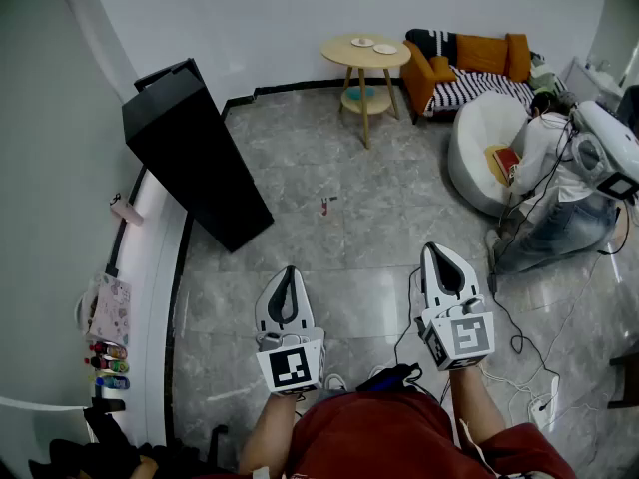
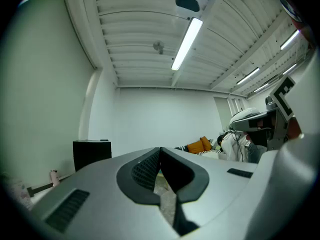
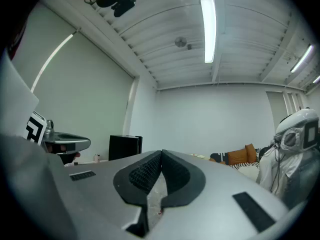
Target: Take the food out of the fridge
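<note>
A person is standing on a grey stone floor (image 1: 339, 238), holding two grippers out level, side by side and apart from each other. The left gripper (image 1: 288, 271) is pointing forward with its jaws pressed together and nothing between them. The right gripper (image 1: 437, 253) is doing the same – jaws meeting at the tips, gripping nothing.

The fridge (image 1: 190, 153), a tall black box, is standing ahead of the left gripper and off to its left, well apart from both grippers. No view is showing inside it, so the food cannot be seen. Neither gripper is touching the fridge.

A white counter (image 1: 150, 257) is running along the wall to the left of the left gripper, with a few bottles (image 1: 108, 365) sitting on it just behind that gripper's level.

Far ahead of both grippers, a round wooden table (image 1: 365, 56) is carrying two small plates (image 1: 362, 42). To the right of it, an orange sofa (image 1: 469, 63) is standing against the far wall. Ahead and to the right of the right gripper, another person (image 1: 549, 158) is sitting by a white beanbag (image 1: 479, 143). Cables (image 1: 514, 337) are trailing over the floor just to the right of the right gripper.
</note>
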`<state>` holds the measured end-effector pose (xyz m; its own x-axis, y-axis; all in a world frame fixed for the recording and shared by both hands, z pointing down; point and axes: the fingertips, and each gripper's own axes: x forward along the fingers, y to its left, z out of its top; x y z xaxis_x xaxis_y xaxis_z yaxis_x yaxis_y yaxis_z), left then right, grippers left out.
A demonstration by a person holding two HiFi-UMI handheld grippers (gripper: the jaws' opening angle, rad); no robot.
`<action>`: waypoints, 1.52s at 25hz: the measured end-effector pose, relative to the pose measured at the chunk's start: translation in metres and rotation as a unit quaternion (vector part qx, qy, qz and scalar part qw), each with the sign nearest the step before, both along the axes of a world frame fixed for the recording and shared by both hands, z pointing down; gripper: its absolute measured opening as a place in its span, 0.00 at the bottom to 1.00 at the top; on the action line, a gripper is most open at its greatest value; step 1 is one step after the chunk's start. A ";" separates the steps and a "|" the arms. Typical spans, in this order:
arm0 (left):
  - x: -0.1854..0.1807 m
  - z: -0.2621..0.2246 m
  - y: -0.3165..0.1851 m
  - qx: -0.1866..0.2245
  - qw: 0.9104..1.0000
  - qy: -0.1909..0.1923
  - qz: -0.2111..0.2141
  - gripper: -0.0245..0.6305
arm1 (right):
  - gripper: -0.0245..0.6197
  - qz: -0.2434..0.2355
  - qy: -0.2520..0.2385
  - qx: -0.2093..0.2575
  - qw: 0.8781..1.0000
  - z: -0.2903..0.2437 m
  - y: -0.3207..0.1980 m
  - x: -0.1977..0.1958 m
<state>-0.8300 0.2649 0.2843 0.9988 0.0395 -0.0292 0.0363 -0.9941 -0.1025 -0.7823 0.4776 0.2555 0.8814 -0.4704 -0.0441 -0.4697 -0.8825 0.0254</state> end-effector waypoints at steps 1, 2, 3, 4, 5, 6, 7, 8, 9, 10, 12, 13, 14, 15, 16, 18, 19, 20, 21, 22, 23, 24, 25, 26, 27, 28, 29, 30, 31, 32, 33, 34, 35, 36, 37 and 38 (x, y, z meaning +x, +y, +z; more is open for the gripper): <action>0.000 0.000 0.001 0.000 1.000 0.000 0.001 0.06 | 0.07 0.000 0.000 0.000 1.000 0.000 0.000 0.000; 0.000 -0.001 0.001 0.000 1.000 -0.001 0.001 0.06 | 0.07 0.000 0.000 0.000 1.000 0.000 0.001 0.001; 0.001 0.000 0.002 0.000 1.000 -0.001 0.002 0.06 | 0.07 0.000 0.000 0.001 1.000 0.001 0.001 0.001; 0.001 0.000 0.002 0.000 1.000 -0.002 0.001 0.06 | 0.07 0.000 -0.002 0.000 1.000 0.002 0.001 0.001; 0.001 0.001 0.002 0.000 1.000 -0.002 0.001 0.06 | 0.07 0.000 -0.007 -0.002 1.000 0.004 0.001 0.001; 0.002 0.002 0.002 -0.001 1.000 -0.003 0.001 0.06 | 0.07 -0.001 -0.012 -0.004 1.000 0.007 0.002 0.001; 0.002 0.002 0.002 -0.001 1.000 -0.004 0.000 0.06 | 0.07 -0.002 -0.014 -0.005 1.000 0.008 0.002 0.001; 0.003 0.003 0.003 -0.002 1.000 -0.004 0.000 0.06 | 0.07 -0.002 -0.014 -0.005 1.000 0.009 0.003 0.002; 0.003 0.003 0.004 -0.002 1.000 -0.004 0.000 0.06 | 0.07 -0.002 -0.012 -0.005 1.000 0.010 0.004 0.003; 0.004 0.003 0.005 -0.003 1.000 -0.004 0.000 0.06 | 0.07 -0.002 -0.013 -0.008 1.000 0.012 0.006 0.003; 0.005 0.004 0.007 -0.003 1.000 -0.005 0.000 0.06 | 0.07 -0.003 -0.020 -0.021 1.000 0.019 0.010 0.004; 0.006 0.004 0.008 -0.004 1.000 -0.005 0.000 0.06 | 0.07 -0.003 -0.021 -0.023 1.000 0.020 0.011 0.005; 0.007 0.004 0.010 -0.004 1.000 -0.005 0.000 0.06 | 0.07 -0.002 -0.021 -0.020 1.000 0.020 0.012 0.007; 0.008 0.004 0.012 -0.005 1.000 -0.005 0.000 0.06 | 0.07 -0.002 -0.019 -0.013 1.000 0.017 0.013 0.008; 0.009 0.005 0.015 -0.005 1.000 -0.006 0.000 0.06 | 0.07 -0.002 -0.017 -0.007 1.000 0.014 0.015 0.010; 0.011 0.005 0.020 -0.006 1.000 -0.007 0.000 0.06 | 0.07 -0.005 -0.019 -0.010 1.000 0.017 0.020 0.012; 0.013 0.005 0.023 -0.006 1.000 -0.006 0.001 0.06 | 0.07 -0.006 -0.021 -0.015 1.000 0.019 0.023 0.012; 0.014 0.005 0.027 -0.006 1.000 -0.005 0.001 0.06 | 0.07 -0.005 -0.022 -0.018 1.000 0.020 0.026 0.013; 0.016 0.005 0.030 -0.006 1.000 -0.003 0.002 0.06 | 0.07 -0.005 -0.021 -0.017 1.000 0.020 0.029 0.015; 0.017 0.006 0.035 -0.005 1.000 -0.002 0.002 0.06 | 0.07 -0.004 -0.017 -0.012 1.000 0.018 0.033 0.017; 0.019 0.006 0.039 -0.005 1.000 -0.001 0.002 0.06 | 0.07 -0.004 -0.010 -0.006 1.000 0.014 0.037 0.019; 0.021 0.006 0.044 -0.004 1.000 -0.002 0.001 0.06 | 0.07 -0.003 -0.004 -0.001 1.000 0.011 0.041 0.022; 0.023 0.005 0.049 -0.004 1.000 -0.002 0.001 0.06 | 0.07 -0.003 -0.002 0.002 1.000 0.009 0.046 0.024; 0.025 0.005 0.053 -0.003 1.000 -0.002 0.000 0.06 | 0.07 -0.003 -0.001 0.003 1.000 0.008 0.050 0.026; 0.026 0.005 0.058 -0.004 1.000 -0.001 0.000 0.06 | 0.07 -0.004 -0.001 0.003 1.000 0.007 0.055 0.027; 0.028 0.005 0.062 -0.004 1.000 -0.001 0.000 0.06 | 0.07 -0.005 0.000 0.003 1.000 0.007 0.059 0.029; 0.029 0.005 0.067 -0.005 1.000 -0.002 -0.001 0.06 | 0.07 -0.007 0.000 0.002 1.000 0.007 0.063 0.031; 0.030 0.005 0.070 -0.005 1.000 -0.004 -0.005 0.06 | 0.07 -0.009 0.000 0.002 1.000 0.007 0.067 0.032; 0.032 0.005 0.074 -0.004 1.000 -0.008 -0.009 0.06 | 0.07 -0.012 0.000 0.002 1.000 0.007 0.071 0.034; 0.034 0.004 0.077 -0.004 1.000 -0.009 -0.012 0.06 | 0.07 -0.015 0.000 0.002 1.000 0.008 0.073 0.036; 0.035 0.004 0.080 -0.002 1.000 -0.007 -0.012 0.06 | 0.07 -0.017 0.000 0.002 1.000 0.008 0.076 0.038; 0.037 0.004 0.083 -0.001 1.000 -0.005 -0.011 0.06 | 0.07 -0.020 -0.002 0.001 1.000 0.009 0.077 0.040; 0.038 0.005 0.085 0.001 1.000 -0.005 -0.010 0.06 | 0.07 -0.022 -0.009 -0.003 1.000 0.011 0.079 0.041; 0.039 0.006 0.087 0.002 1.000 -0.006 -0.011 0.06 | 0.07 -0.024 -0.017 -0.007 1.000 0.014 0.080 0.042; 0.041 0.005 0.088 0.002 1.000 -0.003 -0.012 0.06 | 0.07 -0.026 -0.023 -0.011 0.999 0.016 0.081 0.043; 0.043 0.004 0.089 0.002 1.000 0.000 -0.013 0.06 | 0.07 -0.028 -0.023 -0.010 0.999 0.017 0.081 0.045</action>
